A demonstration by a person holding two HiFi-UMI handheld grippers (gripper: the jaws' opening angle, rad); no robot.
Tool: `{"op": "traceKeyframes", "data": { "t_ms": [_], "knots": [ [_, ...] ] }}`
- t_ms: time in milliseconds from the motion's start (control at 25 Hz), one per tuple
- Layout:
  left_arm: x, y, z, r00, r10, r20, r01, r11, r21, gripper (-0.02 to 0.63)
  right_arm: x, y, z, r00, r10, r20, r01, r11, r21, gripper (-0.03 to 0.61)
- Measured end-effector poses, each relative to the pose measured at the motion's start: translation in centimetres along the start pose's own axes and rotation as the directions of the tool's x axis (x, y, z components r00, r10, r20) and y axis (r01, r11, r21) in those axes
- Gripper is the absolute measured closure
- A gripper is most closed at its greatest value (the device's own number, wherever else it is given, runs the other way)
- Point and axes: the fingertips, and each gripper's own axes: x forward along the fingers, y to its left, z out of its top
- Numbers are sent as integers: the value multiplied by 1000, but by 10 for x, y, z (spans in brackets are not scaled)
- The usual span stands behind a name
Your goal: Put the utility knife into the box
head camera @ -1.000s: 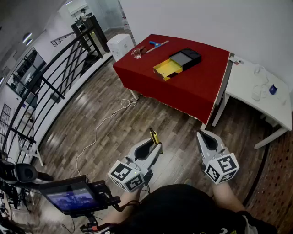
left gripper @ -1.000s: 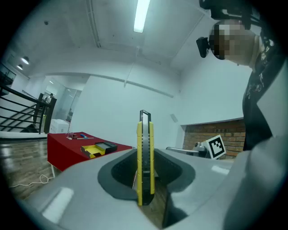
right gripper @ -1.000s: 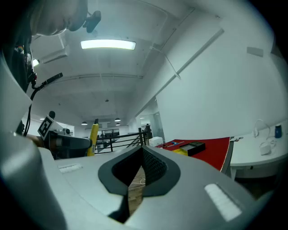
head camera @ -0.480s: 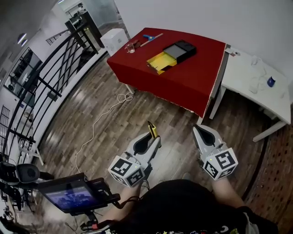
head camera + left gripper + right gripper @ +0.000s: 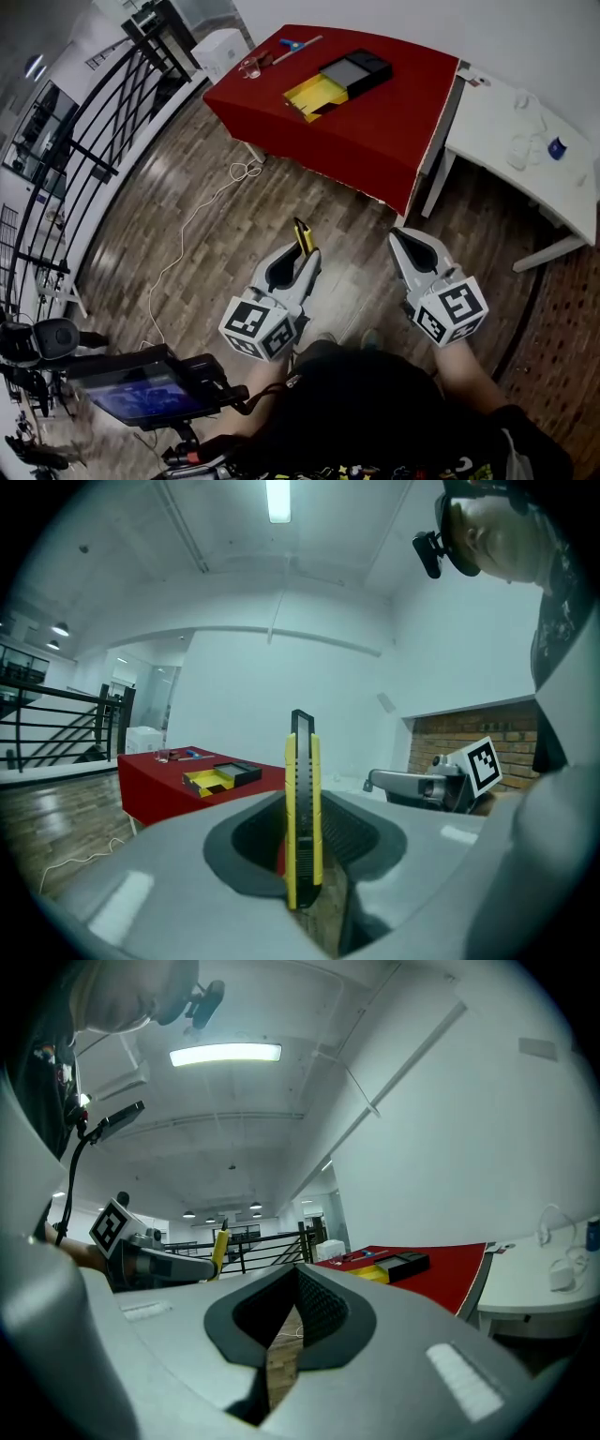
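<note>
The yellow and black utility knife (image 5: 303,236) stands upright between the jaws of my left gripper (image 5: 301,257), which is shut on its lower end; in the left gripper view the knife (image 5: 302,808) fills the centre. The box (image 5: 334,81), a black sleeve with a yellow tray pulled out, lies on the red table (image 5: 375,131) far ahead. It also shows small as the box (image 5: 221,777) and the box (image 5: 397,1265). My right gripper (image 5: 406,243) is held over the wooden floor, shut with nothing between its jaws.
A white table (image 5: 506,127) with small items adjoins the red one on the right. A glass (image 5: 248,67) and a blue-handled tool (image 5: 292,43) lie at the red table's far end. A black railing (image 5: 112,117) runs at left; a white cable (image 5: 202,234) lies on the floor.
The red table and box have slid up and left in the head view as I come nearer. Both grippers keep their pose, and the knife stays clamped in the left one.
</note>
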Motion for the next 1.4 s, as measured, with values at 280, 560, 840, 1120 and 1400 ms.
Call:
{"op": "traceKeyframes", "data": {
  "t_ms": [280, 560, 840, 1120, 1400],
  "knots": [
    [20, 18, -1, 1000, 26, -8, -27, 999, -20, 497, 25, -17, -7, 999, 29, -14, -28, 999, 34, 554],
    [65, 71, -3, 1000, 4, 5, -4, 999, -49, 497, 84, -43, -18, 998, 20, -56, -19, 1000, 18, 554],
    [150, 186, 23, 998, -67, 0, 67, 994, -81, 497, 222, -89, -8, 995, -18, -101, 18, 1000, 2, 554],
    [226, 282, 52, 986, -161, -52, 158, 985, -65, 497, 344, -131, 9, 990, -79, -116, 82, 996, 24, 554],
    [300, 357, 53, 971, -212, -115, 204, 976, -73, 497, 430, -169, 7, 980, -108, -167, 118, 992, 50, 554]
  ]
}}
